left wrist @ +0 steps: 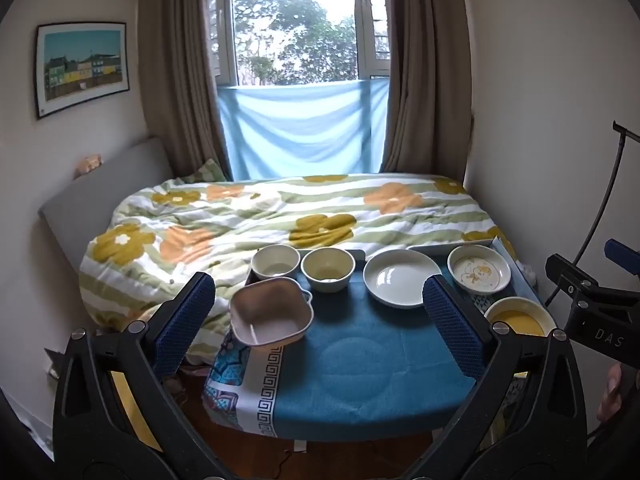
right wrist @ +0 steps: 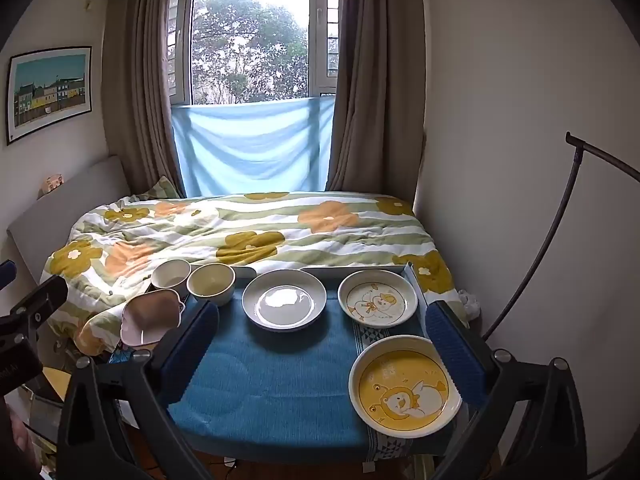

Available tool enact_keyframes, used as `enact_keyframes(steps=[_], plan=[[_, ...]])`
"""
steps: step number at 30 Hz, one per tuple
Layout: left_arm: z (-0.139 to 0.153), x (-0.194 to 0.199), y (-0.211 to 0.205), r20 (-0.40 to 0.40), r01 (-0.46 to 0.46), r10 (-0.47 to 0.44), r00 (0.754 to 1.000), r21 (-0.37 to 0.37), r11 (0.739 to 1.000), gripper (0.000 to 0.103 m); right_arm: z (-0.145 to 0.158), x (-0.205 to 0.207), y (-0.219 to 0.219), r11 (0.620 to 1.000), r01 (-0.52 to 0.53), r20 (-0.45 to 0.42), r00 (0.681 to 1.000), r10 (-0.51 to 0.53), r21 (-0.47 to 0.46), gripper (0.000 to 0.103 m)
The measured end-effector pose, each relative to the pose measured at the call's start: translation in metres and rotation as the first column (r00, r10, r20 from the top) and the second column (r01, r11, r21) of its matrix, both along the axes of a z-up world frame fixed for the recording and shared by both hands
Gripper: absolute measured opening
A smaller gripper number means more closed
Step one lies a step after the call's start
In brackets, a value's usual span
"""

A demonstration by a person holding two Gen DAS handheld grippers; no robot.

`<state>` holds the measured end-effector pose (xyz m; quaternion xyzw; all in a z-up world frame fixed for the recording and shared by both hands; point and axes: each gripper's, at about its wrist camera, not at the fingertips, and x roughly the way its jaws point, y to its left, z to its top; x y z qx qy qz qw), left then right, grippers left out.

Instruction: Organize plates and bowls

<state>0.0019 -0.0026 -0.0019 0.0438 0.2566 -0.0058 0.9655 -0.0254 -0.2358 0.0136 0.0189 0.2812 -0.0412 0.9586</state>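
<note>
On blue woven cloth (right wrist: 280, 380), round glossy plates (right wrist: 284, 300) flank a squarish pink bowl (right wrist: 152, 316).

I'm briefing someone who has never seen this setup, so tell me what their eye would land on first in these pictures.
First, the yellow cartoon plate at the near right corner of the blue-covered table, with a duck-print plate behind it. Then the plain white plate mid-table, and two round bowls plus a pink square bowl at the left edge. Behind them lies the flowered quilt on the bed, under the window.
</note>
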Motion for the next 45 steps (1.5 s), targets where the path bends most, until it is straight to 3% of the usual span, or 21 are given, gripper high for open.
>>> enact_keyframes(steps=[3, 7, 45], plan=[[-0.001, 0.011, -0.002, -0.035, -0.002, 0.002, 0.999, 0.002, 1.000, 0.103, -0.004, 0.008, 0.001, 1.000, 0.009, -0.022, 1.000, -0.009, -0.003, 0.103], [-0.001, 0.020, -0.003, -0.016, 0.005, -0.006, 1.000, -0.013, 1.000, 0.103, -0.011, 0.016, -0.002, 1.000, 0.015, -0.018, 1.000, -0.015, 0.003, 0.103], [0.001, 0.002, -0.005, 0.030, -0.001, 0.001, 1.000, 0.005, 1.000, 0.103, -0.014, 0.008, -0.006, 1.000, 0.008, -0.012, 1.000, -0.008, 0.012, 0.103]])
